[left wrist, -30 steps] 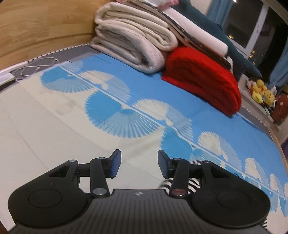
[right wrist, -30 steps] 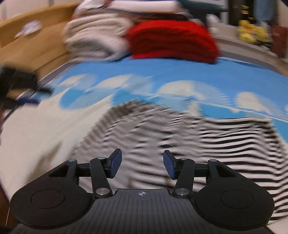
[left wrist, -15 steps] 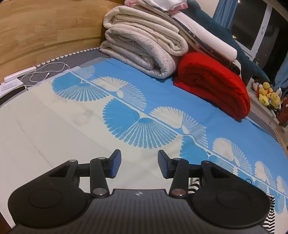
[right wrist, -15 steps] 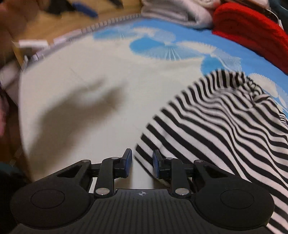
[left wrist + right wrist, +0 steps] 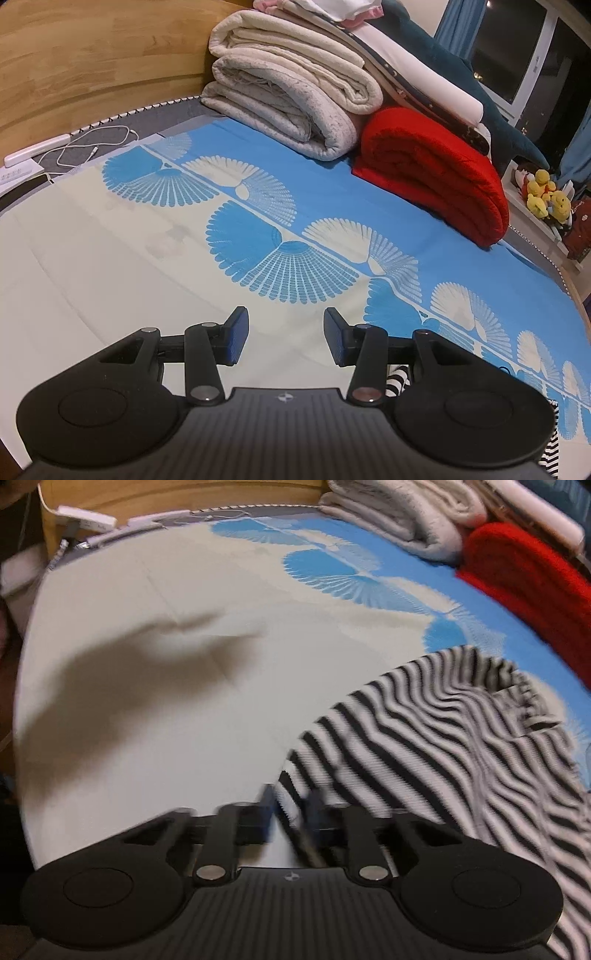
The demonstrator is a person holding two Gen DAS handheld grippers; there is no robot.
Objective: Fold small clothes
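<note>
the left gripper [image 5: 286,339] hangs over the cream and blue fan-patterned bedsheet [image 5: 110,240], jaws spread wide with nothing between them. beyond it sit a folded beige blanket stack [image 5: 291,88] and a rolled red blanket [image 5: 436,166]. the right gripper [image 5: 291,808], blurred, has its jaws pinched on the near corner of the black-and-white striped garment [image 5: 461,746], which lies spread on the sheet's right side.

At the lower centre, the right gripper [image 5: 291,812], blurred, pinches the near edge of the striped garment [image 5: 461,746] spread across the right of the bedsheet [image 5: 155,709].
</note>
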